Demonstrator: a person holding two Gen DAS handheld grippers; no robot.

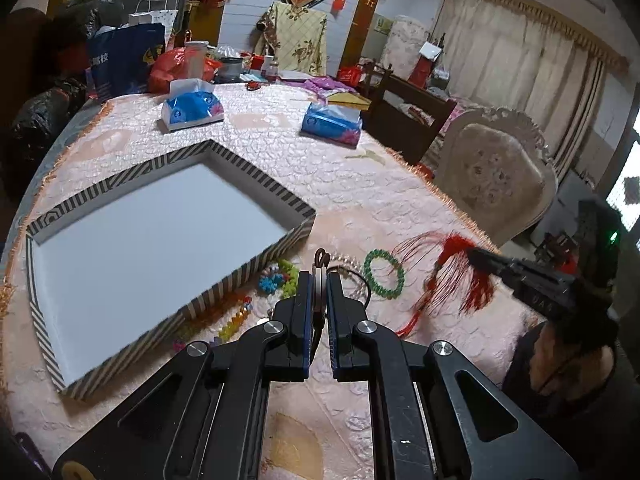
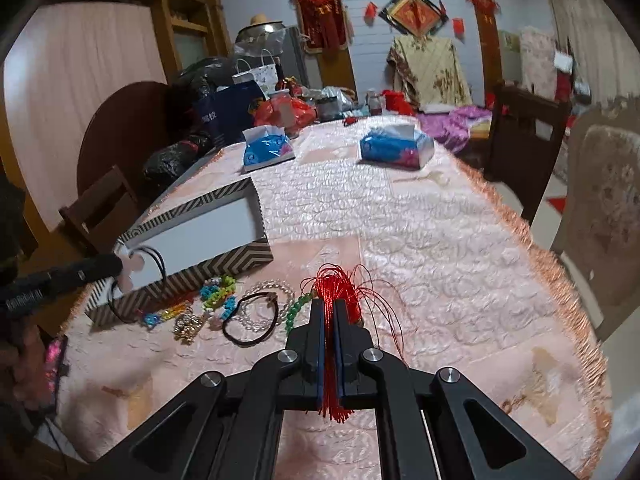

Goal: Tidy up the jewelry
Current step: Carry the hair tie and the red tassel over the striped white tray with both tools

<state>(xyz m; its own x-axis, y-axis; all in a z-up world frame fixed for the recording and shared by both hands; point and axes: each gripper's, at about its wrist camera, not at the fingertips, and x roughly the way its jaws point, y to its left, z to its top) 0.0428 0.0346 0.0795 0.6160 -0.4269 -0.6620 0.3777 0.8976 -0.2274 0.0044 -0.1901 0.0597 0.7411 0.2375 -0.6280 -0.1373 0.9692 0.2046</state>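
Carrying two pieces at once: the left gripper has its jaws clamped on a pendant cord, the right gripper on a red tassel. Next, I judge, each goes into the striped box at ten o'clock, jaws parting only inside its walls.

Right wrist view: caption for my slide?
Right gripper shut on red tassel, bracelets beside striped box.

The striped box hides its own floor in the right wrist view. Beside it, the red tassel is motion-blurred; its lower strands hide between the right hand-held gripper fingers.
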